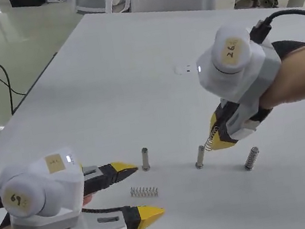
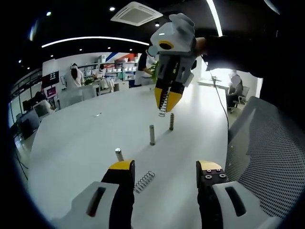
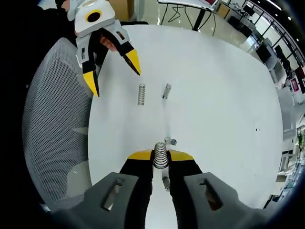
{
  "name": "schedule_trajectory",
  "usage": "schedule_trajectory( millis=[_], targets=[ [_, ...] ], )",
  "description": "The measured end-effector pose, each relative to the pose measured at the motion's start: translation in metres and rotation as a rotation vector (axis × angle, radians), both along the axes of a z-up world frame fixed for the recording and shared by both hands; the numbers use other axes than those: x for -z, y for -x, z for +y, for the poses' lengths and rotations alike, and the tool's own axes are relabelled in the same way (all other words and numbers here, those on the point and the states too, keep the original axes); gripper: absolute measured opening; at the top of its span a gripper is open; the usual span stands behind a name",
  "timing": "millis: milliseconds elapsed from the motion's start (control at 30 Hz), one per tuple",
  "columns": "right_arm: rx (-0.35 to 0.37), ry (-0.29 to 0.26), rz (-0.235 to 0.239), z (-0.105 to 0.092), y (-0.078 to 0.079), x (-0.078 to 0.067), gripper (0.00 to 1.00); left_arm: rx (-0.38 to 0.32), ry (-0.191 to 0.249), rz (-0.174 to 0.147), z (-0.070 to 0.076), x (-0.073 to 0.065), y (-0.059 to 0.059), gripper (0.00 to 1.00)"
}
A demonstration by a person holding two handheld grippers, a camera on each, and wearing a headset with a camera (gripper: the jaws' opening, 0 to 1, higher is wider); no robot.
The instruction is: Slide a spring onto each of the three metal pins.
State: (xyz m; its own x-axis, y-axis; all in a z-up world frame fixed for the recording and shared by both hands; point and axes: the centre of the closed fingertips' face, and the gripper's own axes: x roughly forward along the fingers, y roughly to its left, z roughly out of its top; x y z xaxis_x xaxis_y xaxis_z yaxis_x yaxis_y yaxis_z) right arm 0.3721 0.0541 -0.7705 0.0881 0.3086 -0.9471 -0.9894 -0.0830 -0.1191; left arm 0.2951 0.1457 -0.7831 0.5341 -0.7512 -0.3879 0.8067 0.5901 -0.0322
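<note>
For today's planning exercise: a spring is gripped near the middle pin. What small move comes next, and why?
Probably ease the right gripper down so its spring slips over the bare middle pin: the spring's lower end hangs beside that pin's top, not yet on it.

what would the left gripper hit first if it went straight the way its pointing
Probably the loose spring lying on the table just ahead of the left gripper, in line with the gap between its open jaws. Height is unclear; it might pass over it.
</note>
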Motion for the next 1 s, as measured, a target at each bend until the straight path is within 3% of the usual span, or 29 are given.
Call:
schedule_trajectory(
  millis=[233,533,1000],
  targets=[
    [-0.007,0.014,-0.013,0.005,-0.009,0.008,0.13,-0.019,0.002,0.007,0.004,0.003,0.001,0.51],
    [-0.010,0.038,0.011,0.008,-0.016,0.021,0.13,-0.041,0.001,0.010,0.011,0.004,0.002,0.51],
    [-0.010,0.069,0.021,0.008,-0.020,0.028,0.13,-0.052,0.004,0.017,0.015,0.006,0.001,0.51]
  ],
)
